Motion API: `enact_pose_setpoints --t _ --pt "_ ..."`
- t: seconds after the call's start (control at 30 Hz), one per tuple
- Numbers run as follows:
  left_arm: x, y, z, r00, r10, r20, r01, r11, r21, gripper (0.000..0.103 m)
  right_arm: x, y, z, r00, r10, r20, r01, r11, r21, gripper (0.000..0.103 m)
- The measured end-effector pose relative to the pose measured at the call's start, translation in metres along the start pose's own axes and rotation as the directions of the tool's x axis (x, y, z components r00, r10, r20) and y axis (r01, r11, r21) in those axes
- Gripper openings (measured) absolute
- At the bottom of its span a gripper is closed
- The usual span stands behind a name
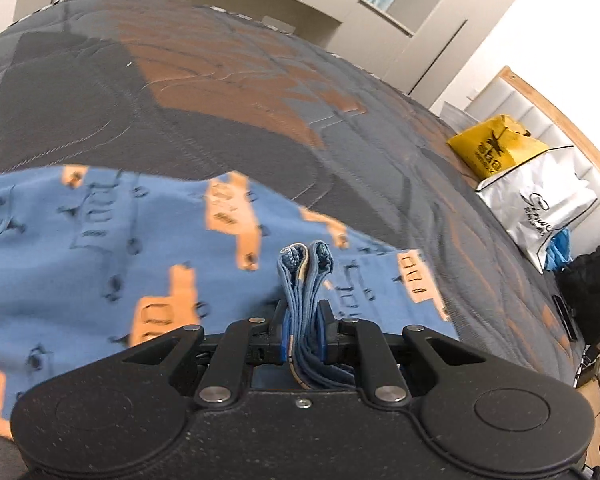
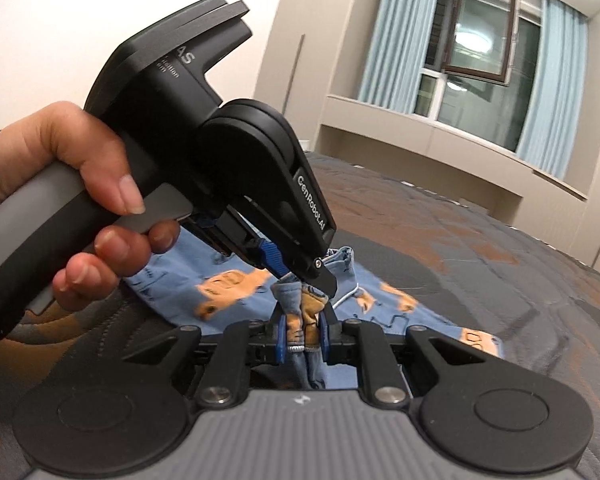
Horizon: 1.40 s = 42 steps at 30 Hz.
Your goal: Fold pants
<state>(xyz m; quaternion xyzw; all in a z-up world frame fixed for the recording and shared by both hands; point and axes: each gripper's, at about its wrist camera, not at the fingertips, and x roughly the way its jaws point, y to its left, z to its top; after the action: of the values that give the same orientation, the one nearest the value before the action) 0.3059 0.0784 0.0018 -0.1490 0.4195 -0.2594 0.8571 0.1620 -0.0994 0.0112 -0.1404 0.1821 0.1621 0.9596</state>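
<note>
Pants (image 1: pixel 100 248): blue, printed with orange vehicles, spread on the bed; one bunched edge is lifted off it and shared by both claws.
Left wrist view, claw: the left claw (image 1: pixel 303 332) is closed on a thick wad of blue hems (several layers, stitching visible) that sticks up past its fingertips.
Left wrist view, cloth: the rest of the pants trails down and to the left over the quilted bedspread (image 1: pixel 220 92) in grey and rust, blurred there.
Left wrist view, surroundings: a yellow bag (image 1: pixel 496 148) and a white bag (image 1: pixel 540 204) sit at the far right edge of the bed, well apart from the cloth.
Right wrist view, claw: the right claw (image 2: pixel 303 330) is clamped on a gathered fold showing blue and orange print.
Right wrist view, other tool: the left claw, held by the person's hand (image 2: pixel 60 184), bites the same bunch just beside and above the right one, almost touching.
Risk, slipping: the wads are thick and layered, so an inner layer could slide out under a pull (only the outer layers meet the pads).
Risk, crooked fold: with both grips so near each other, the trailing cloth can twist or drag on the bedspread and land skewed.
Risk, collision: the two claws could knock together and loosen a grip.
</note>
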Motion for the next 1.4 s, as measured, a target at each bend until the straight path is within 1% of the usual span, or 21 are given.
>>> enact_pose_setpoints --t 0.17,0.27,0.3,0.33,0.4,0.43,0.5,0.57,0.63,0.67,0.73,0.83,0.9,0.97,1.0,1.07,1.17,1.27,1.3,1.33,1.4 --pt "0.01 0.02 -0.006 1.0 -0.007 -0.026 0.006 0.999 -0.038 0.015 0.018 0.007 -0.003 0.998 0.023 -0.06 -0.024 1.0 -0.012 0.018" --pt "0.011 0.022 -0.007 1.0 -0.015 -0.019 0.014 0.999 -0.046 0.019 0.025 0.001 -0.002 0.996 0.038 -0.077 -0.037 0.999 0.003 0.024" --pt "0.009 0.021 -0.007 1.0 -0.01 -0.014 0.01 0.999 -0.043 0.026 0.024 0.001 -0.003 0.996 0.043 -0.077 -0.042 0.999 0.01 0.031" --pt "0.007 0.019 -0.008 1.0 -0.002 -0.007 0.002 0.999 -0.038 0.032 0.022 -0.002 -0.003 0.996 0.051 -0.078 -0.05 0.999 0.018 0.036" --pt "0.001 0.017 -0.009 1.0 0.018 0.014 -0.018 0.999 -0.03 0.052 0.018 -0.01 -0.006 0.994 0.077 -0.073 -0.075 0.996 0.038 0.059" --pt "-0.002 0.017 -0.009 0.999 0.035 0.027 -0.034 0.999 -0.025 0.056 0.015 -0.015 -0.008 0.993 0.095 -0.066 -0.092 0.994 0.053 0.063" --pt "-0.007 0.015 -0.009 0.996 0.067 0.055 -0.066 0.998 -0.019 0.066 0.004 -0.03 -0.013 0.992 0.118 -0.046 -0.114 0.99 0.086 0.079" --pt "-0.011 0.013 -0.01 0.994 0.078 0.079 -0.078 0.997 -0.011 0.07 -0.006 -0.044 -0.02 0.991 0.129 -0.028 -0.125 0.984 0.124 0.088" --pt "-0.009 0.011 -0.01 0.994 0.081 0.069 -0.081 0.997 0.001 0.07 -0.017 -0.06 -0.027 0.992 0.123 -0.025 -0.117 0.979 0.168 0.09" --pt "-0.007 0.012 -0.01 0.995 0.083 0.058 -0.083 0.997 0.003 0.069 -0.021 -0.069 -0.03 0.993 0.117 -0.03 -0.109 0.976 0.189 0.09" --pt "0.001 0.013 -0.01 0.995 0.092 0.029 -0.092 0.996 0.002 0.066 -0.029 -0.085 -0.035 0.995 0.096 -0.026 -0.088 0.972 0.218 0.091" --pt "0.005 0.016 -0.01 0.995 0.096 0.027 -0.095 0.995 -0.009 0.053 -0.039 -0.107 -0.042 0.999 0.04 -0.019 -0.034 0.968 0.247 0.094" --pt "0.006 0.018 -0.007 0.996 0.081 0.023 -0.08 0.996 -0.032 0.023 -0.041 -0.12 -0.047 1.0 0.017 -0.024 -0.009 0.961 0.276 0.094" --pt "0.009 0.017 -0.004 0.998 0.061 0.014 -0.06 0.997 -0.049 0.018 -0.041 -0.13 -0.051 1.0 0.013 -0.028 -0.004 0.952 0.306 0.094" --pt "0.01 0.015 -0.004 0.997 0.071 0.02 -0.07 0.997 -0.042 0.014 -0.041 -0.133 -0.053 1.0 0.015 -0.028 -0.005 0.948 0.317 0.094" --pt "0.009 0.009 -0.003 0.996 0.079 0.039 -0.078 0.997 -0.028 0.011 -0.041 -0.137 -0.056 1.0 0.02 -0.025 -0.011 0.944 0.329 0.094" --pt "0.001 -0.003 0.0 0.991 0.092 0.101 -0.092 0.996 0.003 0.01 -0.04 -0.14 -0.058 0.999 0.024 -0.025 -0.015 0.943 0.331 0.094" --pt "-0.003 -0.014 0.002 0.983 0.115 0.146 -0.124 0.991 0.057 0.01 -0.036 -0.142 -0.062 0.999 0.033 -0.03 -0.02 0.938 0.345 0.094" --pt "-0.001 -0.017 0.001 0.979 0.136 0.155 -0.151 0.985 0.089 0.01 -0.035 -0.142 -0.062 0.999 0.035 -0.031 -0.022 0.936 0.351 0.094" --pt "0.002 -0.018 0.0 0.975 0.157 0.155 -0.175 0.978 0.111 0.01 -0.034 -0.143 -0.063 0.999 0.037 -0.032 -0.023 0.934 0.357 0.094" --pt "0.011 -0.014 -0.004 0.978 0.175 0.115 -0.188 0.975 0.115 0.011 -0.033 -0.144 -0.064 0.999 0.04 -0.035 -0.024 0.931 0.365 0.094"
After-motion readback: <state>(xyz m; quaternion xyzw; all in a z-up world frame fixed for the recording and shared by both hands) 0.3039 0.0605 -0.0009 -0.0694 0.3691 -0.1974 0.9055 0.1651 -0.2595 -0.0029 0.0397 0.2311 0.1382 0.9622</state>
